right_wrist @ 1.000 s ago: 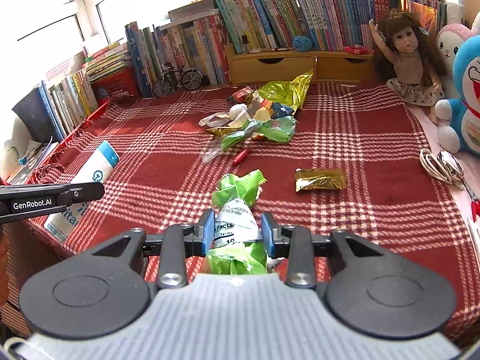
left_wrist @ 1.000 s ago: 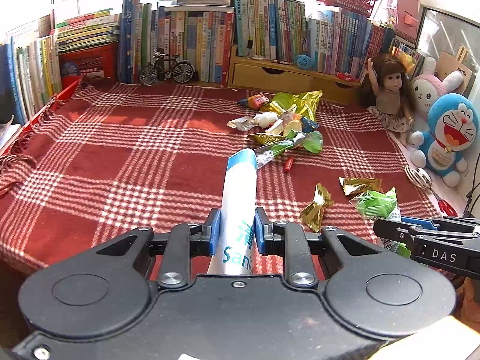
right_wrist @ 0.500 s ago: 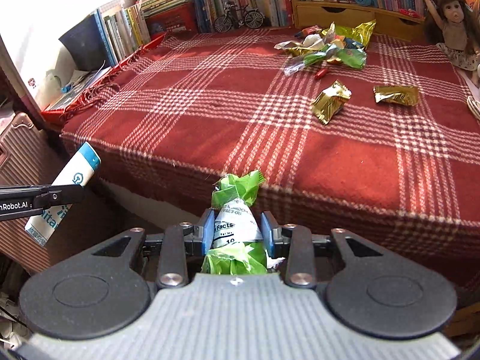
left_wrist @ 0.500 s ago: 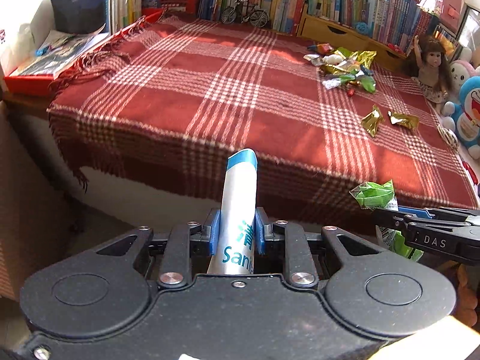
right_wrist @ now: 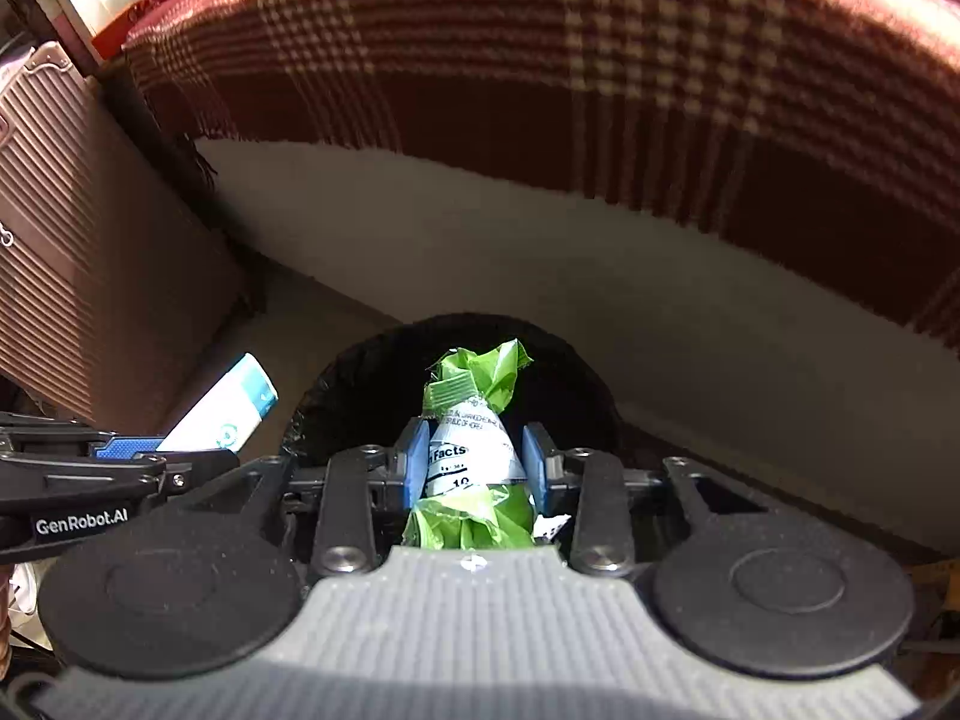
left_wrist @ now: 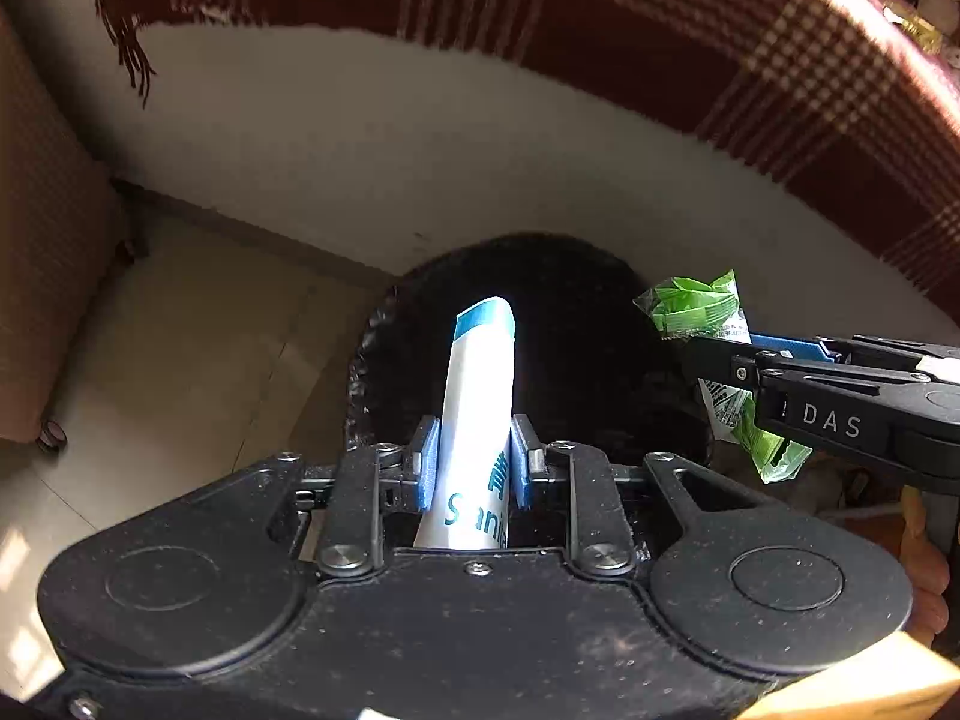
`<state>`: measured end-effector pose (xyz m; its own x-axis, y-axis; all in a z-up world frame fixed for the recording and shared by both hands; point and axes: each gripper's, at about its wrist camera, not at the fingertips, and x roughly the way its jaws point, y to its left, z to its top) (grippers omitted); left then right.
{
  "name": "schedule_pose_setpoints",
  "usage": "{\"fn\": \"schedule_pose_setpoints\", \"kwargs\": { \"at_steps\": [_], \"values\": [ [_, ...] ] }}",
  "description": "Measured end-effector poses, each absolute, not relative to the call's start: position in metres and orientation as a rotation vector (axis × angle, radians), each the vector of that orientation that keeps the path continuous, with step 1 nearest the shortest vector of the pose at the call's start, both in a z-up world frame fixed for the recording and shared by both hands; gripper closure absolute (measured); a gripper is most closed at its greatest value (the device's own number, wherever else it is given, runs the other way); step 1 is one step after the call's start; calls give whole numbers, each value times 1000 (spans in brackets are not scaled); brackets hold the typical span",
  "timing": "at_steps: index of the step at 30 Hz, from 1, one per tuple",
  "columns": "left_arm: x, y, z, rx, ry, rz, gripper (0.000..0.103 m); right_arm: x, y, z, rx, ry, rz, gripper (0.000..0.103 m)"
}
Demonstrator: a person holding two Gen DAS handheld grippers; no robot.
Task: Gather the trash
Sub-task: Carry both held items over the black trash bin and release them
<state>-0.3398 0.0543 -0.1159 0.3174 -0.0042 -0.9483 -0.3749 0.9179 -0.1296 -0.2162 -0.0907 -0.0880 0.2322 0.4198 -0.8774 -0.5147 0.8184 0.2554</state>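
The plaid blanket hangs off the bed above a black bin set on the floor to catch trash. Over its mouth, the left hand-held gripper clamps a white tube; the right hand-held gripper pinches a green wrapper, ready to drop.

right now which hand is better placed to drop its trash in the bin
Probably the right. Its gripper holds the green wrapper pointing into the middle of the black bin. The left gripper has the white tube over the bin too, but nearer its left rim.
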Motion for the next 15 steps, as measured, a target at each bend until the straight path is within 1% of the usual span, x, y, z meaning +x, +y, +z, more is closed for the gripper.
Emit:
{"fn": "schedule_pose_setpoints", "kwargs": {
  "at_steps": [5,9,11,12,13,14,15],
  "values": [
    [-335,48,-177,-411,1268,250,78,-215,-82,-147,-109,1290,627,63],
    [-326,44,-212,-399,1311,262,78,-207,-80,-188,-99,1384,593,63],
    [-324,44,-223,-387,1317,272,74,-204,-76,-199,-122,1399,597,63],
    [-320,46,-228,-381,1325,280,69,-204,-75,-203,-133,1403,603,63],
    [-318,47,-231,-376,1330,289,64,-204,-74,-204,-138,1405,611,61],
    [-317,46,-232,-368,1334,299,62,-204,-73,-205,-144,1405,621,59],
    [-316,46,-233,-358,1335,311,58,-204,-72,-205,-149,1402,627,48]
  ]
}}
